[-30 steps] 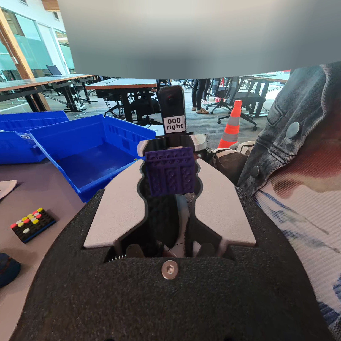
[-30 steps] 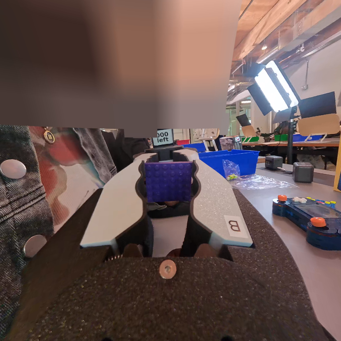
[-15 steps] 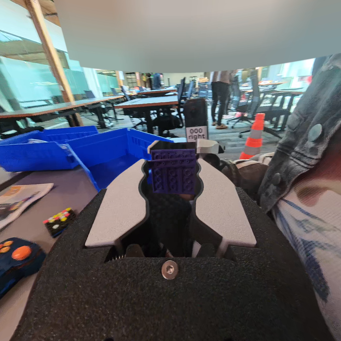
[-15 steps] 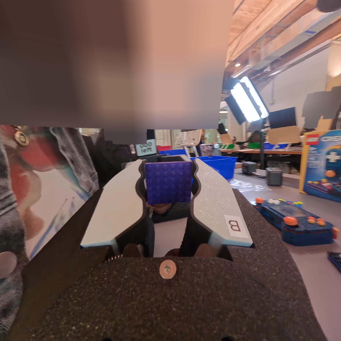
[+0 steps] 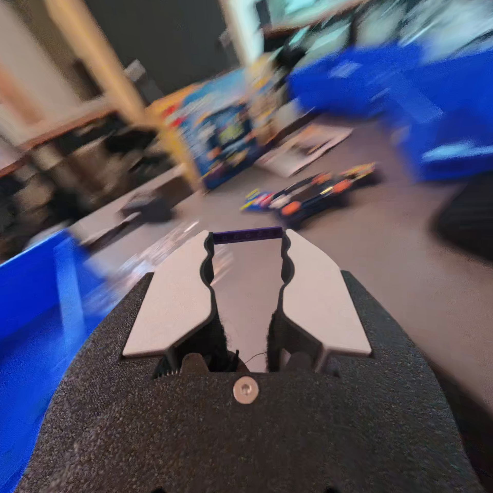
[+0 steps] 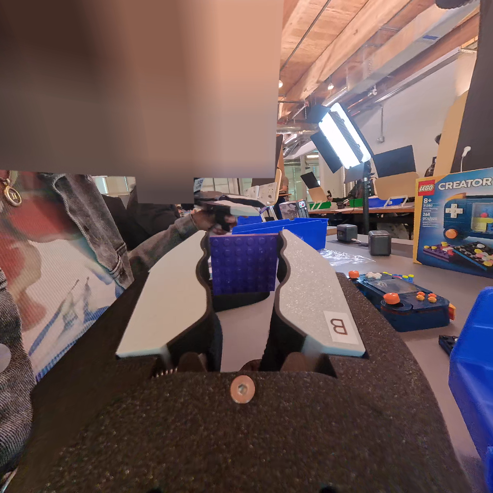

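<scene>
Purple plates (image 5: 247, 235) (image 6: 243, 262) between fingertips — each claw (image 5: 248, 236) (image 6: 243, 240).

Grey jaws, black textured body, silver screw (image 5: 245, 394)

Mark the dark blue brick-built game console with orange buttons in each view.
Left wrist view: the console, blurred, lies on the grey table beyond the left gripper, up and right of centre.
Right wrist view: the console lies on the table just right of the right gripper, at mid-height.
Shared landmark: the colourful toy box standing on the table behind the console.
</scene>
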`<control>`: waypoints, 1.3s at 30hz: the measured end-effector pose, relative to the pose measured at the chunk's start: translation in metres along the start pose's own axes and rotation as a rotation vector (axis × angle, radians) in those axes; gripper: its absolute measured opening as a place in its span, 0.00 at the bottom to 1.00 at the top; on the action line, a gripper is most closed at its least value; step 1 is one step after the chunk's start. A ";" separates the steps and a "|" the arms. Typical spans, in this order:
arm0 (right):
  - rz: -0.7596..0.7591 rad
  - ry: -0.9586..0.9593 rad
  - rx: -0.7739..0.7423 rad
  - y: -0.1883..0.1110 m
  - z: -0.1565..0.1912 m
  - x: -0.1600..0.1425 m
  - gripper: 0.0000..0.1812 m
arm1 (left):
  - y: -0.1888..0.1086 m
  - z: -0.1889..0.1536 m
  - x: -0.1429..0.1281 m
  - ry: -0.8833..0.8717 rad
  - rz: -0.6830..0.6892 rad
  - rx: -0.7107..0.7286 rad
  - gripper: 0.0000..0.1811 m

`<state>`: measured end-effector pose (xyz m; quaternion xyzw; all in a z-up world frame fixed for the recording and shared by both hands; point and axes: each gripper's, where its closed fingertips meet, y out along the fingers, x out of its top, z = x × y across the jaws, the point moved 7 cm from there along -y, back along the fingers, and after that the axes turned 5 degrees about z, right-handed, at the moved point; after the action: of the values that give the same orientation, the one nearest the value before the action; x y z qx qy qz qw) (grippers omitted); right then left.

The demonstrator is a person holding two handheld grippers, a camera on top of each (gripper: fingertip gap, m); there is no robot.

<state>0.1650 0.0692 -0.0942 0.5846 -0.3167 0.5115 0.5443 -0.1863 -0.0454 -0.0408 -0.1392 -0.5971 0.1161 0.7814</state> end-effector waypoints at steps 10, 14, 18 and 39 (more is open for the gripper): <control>0.009 -0.008 -0.009 0.001 0.001 -0.002 0.27 | -0.035 0.171 -0.078 -0.411 0.405 0.283 0.27; 0.013 -0.005 -0.015 0.001 0.000 -0.002 0.27 | -0.039 0.180 -0.082 -0.467 0.370 0.279 0.37; 0.009 -0.002 -0.015 0.000 0.000 -0.002 0.27 | -0.042 0.183 -0.082 -0.482 0.344 0.274 0.39; -0.033 0.011 0.129 0.005 0.014 0.006 0.27 | 0.049 -0.236 0.041 0.102 -0.293 -0.999 0.35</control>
<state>0.1657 0.0555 -0.0850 0.6209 -0.2705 0.5249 0.5155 0.0513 -0.0035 -0.0798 -0.4156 -0.5542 -0.3003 0.6557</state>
